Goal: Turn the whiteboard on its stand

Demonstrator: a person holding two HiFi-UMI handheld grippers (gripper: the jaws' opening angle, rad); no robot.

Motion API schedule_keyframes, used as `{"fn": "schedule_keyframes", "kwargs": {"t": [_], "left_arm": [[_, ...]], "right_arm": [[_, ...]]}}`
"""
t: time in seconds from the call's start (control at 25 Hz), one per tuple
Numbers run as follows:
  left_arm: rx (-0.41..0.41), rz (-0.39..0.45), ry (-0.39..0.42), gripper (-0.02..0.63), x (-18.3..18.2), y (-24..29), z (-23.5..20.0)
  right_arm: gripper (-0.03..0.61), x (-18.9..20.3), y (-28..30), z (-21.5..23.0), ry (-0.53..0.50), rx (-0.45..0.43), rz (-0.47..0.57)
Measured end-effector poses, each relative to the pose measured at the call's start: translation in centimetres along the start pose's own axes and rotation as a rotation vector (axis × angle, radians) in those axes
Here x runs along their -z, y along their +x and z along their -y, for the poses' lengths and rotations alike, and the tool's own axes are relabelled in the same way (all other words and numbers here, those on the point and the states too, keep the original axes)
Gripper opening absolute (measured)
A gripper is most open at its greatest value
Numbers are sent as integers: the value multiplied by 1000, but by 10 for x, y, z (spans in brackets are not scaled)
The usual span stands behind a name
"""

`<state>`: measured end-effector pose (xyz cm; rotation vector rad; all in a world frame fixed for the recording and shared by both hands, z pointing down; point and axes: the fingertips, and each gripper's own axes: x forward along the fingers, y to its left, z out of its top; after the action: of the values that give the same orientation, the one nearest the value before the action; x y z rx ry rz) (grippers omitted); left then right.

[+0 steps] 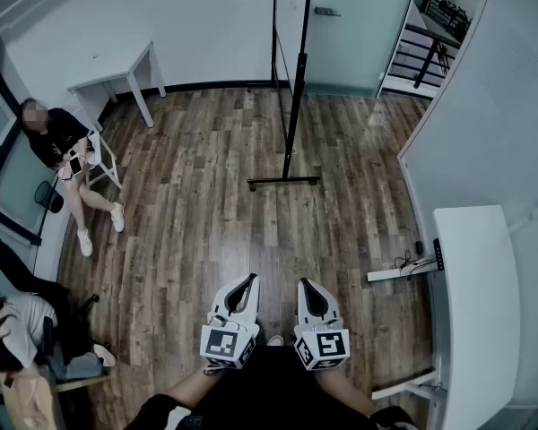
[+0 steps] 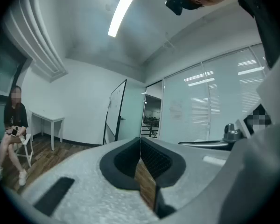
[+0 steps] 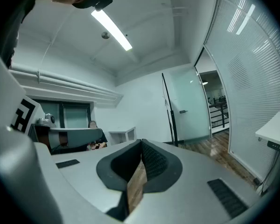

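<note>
The whiteboard [image 1: 291, 70] stands edge-on to me across the wood floor, a thin dark frame on a black pole with a foot bar [image 1: 284, 183]. In the left gripper view the whiteboard [image 2: 115, 112] shows its white face at an angle. The right gripper view shows the whiteboard [image 3: 170, 111] as a dark slim edge before a glass door. My left gripper [image 1: 251, 279] and right gripper [image 1: 303, 284] are held side by side close to my body, well short of the board. The left gripper [image 2: 140, 139] and the right gripper [image 3: 141, 142] are both shut, with nothing between the jaws.
A person [image 1: 65, 150] sits on a chair at the left wall, and another person [image 1: 18, 328] is at the lower left. A white table [image 1: 117, 77] stands at the back left. A long white desk [image 1: 477, 312] runs along the right, with a cable and plug [image 1: 411, 260] on the floor.
</note>
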<state>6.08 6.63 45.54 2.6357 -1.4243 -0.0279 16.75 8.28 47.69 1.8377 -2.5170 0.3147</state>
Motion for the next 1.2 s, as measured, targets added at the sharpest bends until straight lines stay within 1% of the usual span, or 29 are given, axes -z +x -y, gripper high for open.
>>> {"fn": "schedule_keyframes", "kwargs": {"t": [0.56, 0.72, 0.96, 1.2], "left_arm": [[-14, -13, -15, 17, 5, 8, -17], [-17, -13, -21, 17, 3, 19, -27], [-11, -16, -30, 17, -5, 51, -56], [15, -2, -30, 17, -18, 92, -100]], "right_arm": [[14, 3, 17, -4, 2, -5, -16], [14, -1, 31, -1, 11, 11, -7], [14, -12, 69, 4, 21, 14, 0], [14, -19, 126, 6, 5, 33, -2]]}}
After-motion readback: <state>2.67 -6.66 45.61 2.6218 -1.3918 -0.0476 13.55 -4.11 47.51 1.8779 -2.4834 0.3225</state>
